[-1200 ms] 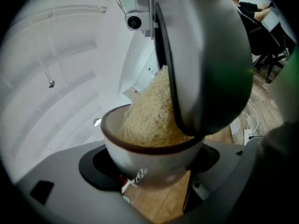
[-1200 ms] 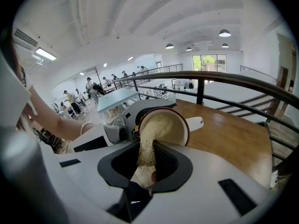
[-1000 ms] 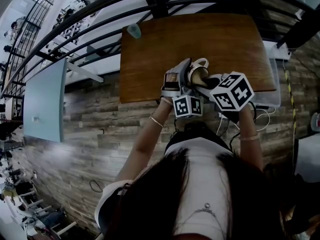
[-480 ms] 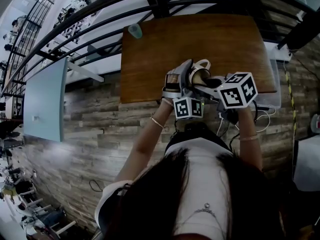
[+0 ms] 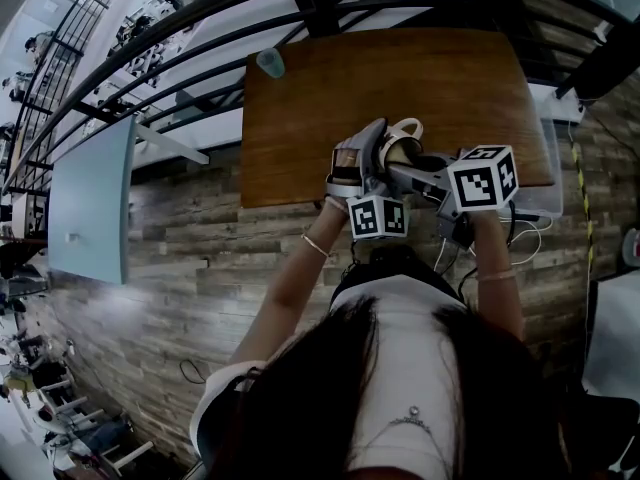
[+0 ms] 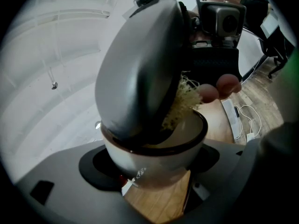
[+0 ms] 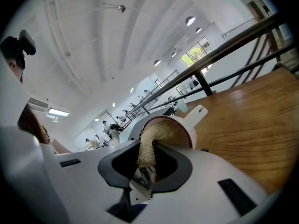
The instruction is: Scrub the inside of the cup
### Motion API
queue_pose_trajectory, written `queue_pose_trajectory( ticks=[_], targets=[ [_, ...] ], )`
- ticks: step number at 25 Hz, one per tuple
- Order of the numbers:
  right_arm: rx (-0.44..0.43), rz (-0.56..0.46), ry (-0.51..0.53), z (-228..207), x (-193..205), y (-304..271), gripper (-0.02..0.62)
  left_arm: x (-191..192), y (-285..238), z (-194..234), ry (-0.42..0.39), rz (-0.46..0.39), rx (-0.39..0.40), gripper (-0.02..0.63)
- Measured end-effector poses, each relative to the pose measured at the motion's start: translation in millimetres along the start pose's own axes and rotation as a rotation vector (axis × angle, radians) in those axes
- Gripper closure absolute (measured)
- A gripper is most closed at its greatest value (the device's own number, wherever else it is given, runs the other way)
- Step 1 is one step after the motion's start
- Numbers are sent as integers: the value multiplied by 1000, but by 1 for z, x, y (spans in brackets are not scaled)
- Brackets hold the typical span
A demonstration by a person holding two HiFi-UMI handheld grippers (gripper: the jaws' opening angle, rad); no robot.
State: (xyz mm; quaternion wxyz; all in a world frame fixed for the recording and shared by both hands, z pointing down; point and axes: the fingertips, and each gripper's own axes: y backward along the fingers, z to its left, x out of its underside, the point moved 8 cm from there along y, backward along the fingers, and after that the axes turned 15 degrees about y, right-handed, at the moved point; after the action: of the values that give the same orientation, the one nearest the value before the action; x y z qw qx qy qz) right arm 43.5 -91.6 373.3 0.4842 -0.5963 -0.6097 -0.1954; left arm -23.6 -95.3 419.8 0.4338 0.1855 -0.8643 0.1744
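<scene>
Beige scrubber, one, pinched by right gripper; left gripper clamps one white cup.

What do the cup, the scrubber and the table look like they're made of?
The cup: probably glazed ceramic; glossy pale wall with reflections, dark brown rim.
The scrubber: pale, dry tangled fibres, perhaps loofah or plant fibre.
The table: wood or wood veneer; brown grain lines, smooth sheen.
</scene>
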Motion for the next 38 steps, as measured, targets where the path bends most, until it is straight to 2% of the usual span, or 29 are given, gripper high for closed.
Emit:
queue_pose_trajectory(
  ticks=[13,22,29,34,38],
  targets=[
    [-85,-213,-190,-2,0,8,517,-6,2,1,-14,-14,-68,196],
    [-122,-306,-342,-4,6,11,517,-9,4,2,-13,-37,-102,196],
    [-185,-388,-427,-6,4,13,517,-12,3,3,-12,-56,-125,196],
    [-186,-385,-425,-3,4,13,517,-12,8,3,-21,-59,-125,196],
    [-144,-326,-339,1,3,12,517,-8,9,0,-62,-49,-108,196]
  ],
)
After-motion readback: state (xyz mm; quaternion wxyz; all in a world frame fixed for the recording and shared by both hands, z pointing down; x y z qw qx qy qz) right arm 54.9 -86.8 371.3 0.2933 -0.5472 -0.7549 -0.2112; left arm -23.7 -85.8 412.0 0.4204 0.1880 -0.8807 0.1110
